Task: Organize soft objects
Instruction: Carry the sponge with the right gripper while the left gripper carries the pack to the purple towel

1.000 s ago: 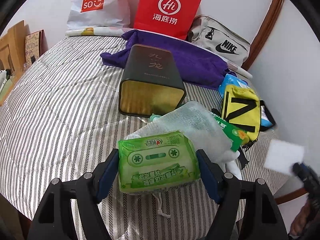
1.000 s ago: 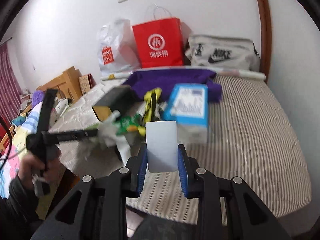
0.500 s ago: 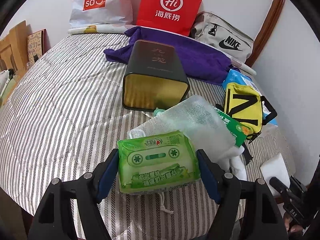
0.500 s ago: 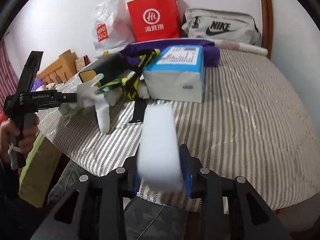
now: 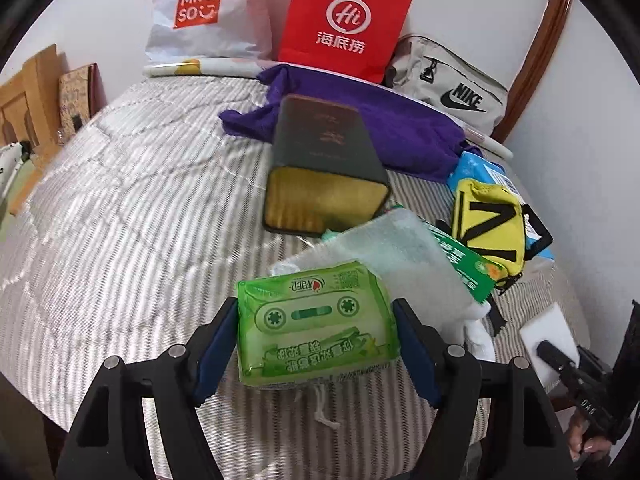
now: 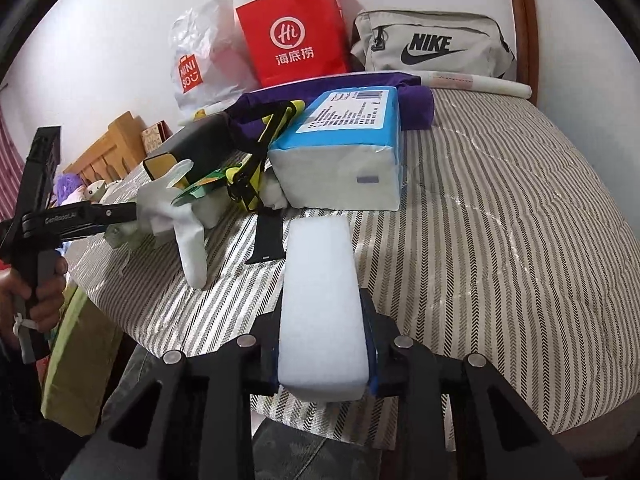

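Note:
My left gripper (image 5: 315, 308) is shut on a green tissue pack (image 5: 312, 336), held just above the striped bed (image 5: 120, 240), in front of a white-green mesh pouch (image 5: 392, 252). My right gripper (image 6: 323, 308) has a white sponge block (image 6: 320, 264) between its blue pads; its jaws are closing and the pads press the block's sides. The block points forward, low over the bed's near edge. In the left wrist view the sponge (image 5: 548, 336) and right gripper (image 5: 556, 354) show at the lower right. The left gripper (image 6: 120, 216) appears side-on at the left of the right wrist view.
A dark tin box (image 5: 324, 160), a yellow pouch (image 5: 488, 220), a blue tissue pack (image 6: 344, 152) and a purple towel (image 5: 400, 132) lie mid-bed. A red paper bag (image 5: 344, 20), a Miniso bag (image 5: 196, 12) and a Nike bag (image 6: 432, 44) stand at the wall.
The right gripper has come down toward the bed's near edge with the sponge, which went from upright to pointing forward. The left gripper and its tissue pack stayed put.

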Tool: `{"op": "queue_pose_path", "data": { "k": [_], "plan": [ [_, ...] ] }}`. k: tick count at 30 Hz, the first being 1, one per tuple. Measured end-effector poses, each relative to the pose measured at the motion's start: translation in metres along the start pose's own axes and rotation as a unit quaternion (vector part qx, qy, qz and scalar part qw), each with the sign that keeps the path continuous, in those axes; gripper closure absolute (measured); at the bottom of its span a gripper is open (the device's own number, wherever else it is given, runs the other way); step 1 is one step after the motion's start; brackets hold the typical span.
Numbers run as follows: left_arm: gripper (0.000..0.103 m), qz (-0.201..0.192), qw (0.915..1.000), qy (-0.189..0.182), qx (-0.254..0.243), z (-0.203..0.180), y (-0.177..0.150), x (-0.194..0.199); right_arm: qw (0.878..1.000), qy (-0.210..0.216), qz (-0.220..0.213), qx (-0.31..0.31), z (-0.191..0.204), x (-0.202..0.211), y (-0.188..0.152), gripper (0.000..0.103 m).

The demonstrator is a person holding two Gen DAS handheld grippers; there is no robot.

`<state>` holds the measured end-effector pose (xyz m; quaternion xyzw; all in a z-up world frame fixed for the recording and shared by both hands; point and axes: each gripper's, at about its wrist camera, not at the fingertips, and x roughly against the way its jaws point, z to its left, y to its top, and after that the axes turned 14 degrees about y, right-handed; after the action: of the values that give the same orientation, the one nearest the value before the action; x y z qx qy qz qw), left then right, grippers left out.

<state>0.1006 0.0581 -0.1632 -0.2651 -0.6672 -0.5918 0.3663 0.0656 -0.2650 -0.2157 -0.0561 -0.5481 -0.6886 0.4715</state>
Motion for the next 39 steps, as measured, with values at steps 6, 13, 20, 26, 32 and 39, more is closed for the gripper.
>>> {"op": "queue_pose_path", "data": {
  "k": [6,13,20,26,32,39],
  "plan": [
    [0.030,-0.009,0.9999,0.003,0.010,0.012,0.013,0.012,1.000,-0.002,-0.010,0.013,0.012,0.010,0.021,0.073],
    [0.030,-0.026,0.9995,0.017,0.006,0.020,0.042,0.025,0.999,0.011,-0.019,0.026,0.025,0.023,0.067,0.073],
    [0.030,-0.027,0.9988,0.040,-0.008,0.013,0.090,0.018,0.999,-0.004,-0.032,0.039,0.016,0.009,0.137,0.073],
    [0.030,-0.028,0.9976,0.060,-0.021,0.001,0.136,0.004,0.999,0.010,-0.028,0.014,-0.009,-0.028,0.195,0.073],
    [0.029,-0.019,0.9974,0.062,-0.032,-0.016,0.175,-0.024,1.000,0.004,-0.016,0.011,-0.031,-0.066,0.243,0.073],
    [0.029,0.003,0.9976,0.054,-0.043,-0.034,0.209,-0.066,1.000,-0.003,0.011,0.006,-0.052,-0.108,0.269,0.073]
  ]
}}
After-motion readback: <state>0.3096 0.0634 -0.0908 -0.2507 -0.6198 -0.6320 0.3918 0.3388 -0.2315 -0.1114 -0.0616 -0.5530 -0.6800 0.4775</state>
